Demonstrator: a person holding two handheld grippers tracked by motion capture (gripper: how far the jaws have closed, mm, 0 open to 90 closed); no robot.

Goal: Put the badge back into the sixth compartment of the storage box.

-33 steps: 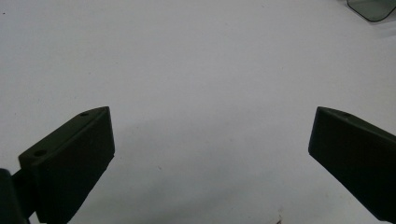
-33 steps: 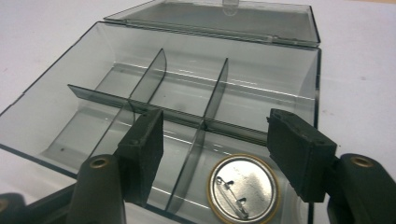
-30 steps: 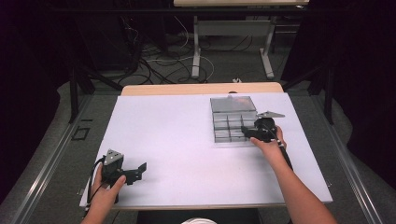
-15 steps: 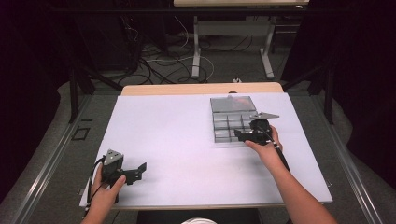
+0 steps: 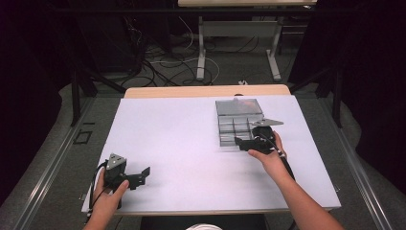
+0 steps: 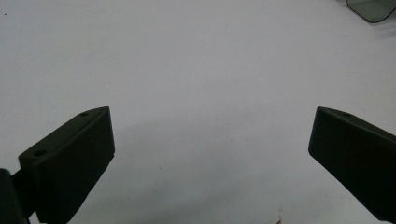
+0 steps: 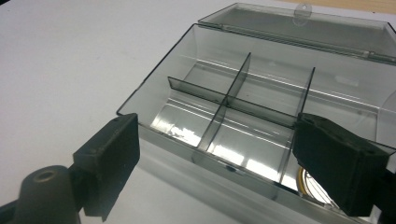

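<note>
Looking down on a white table (image 5: 191,139), forearms entering from the bottom edge, each hand gripping a black claw. Near the front left corner, left claw (image 5: 142,173) resting low over bare table, jaws wide apart with nothing between them, pointing right. In the left gripper view, only jaw tips visible, both cut off by the frame, and a grey corner of something clipped at the top right, too little to identify. At right, right claw (image 5: 242,143) just at the front edge of a clear smoky box (image 5: 238,125), jaws spread and holding nothing. In the right gripper view, box (image 7: 261,107) divided into compartments, lid (image 7: 308,25) lying open behind it. Partly hidden behind the right jaw, something yellowish and round in the nearest compartment, impossible to make out.
</note>
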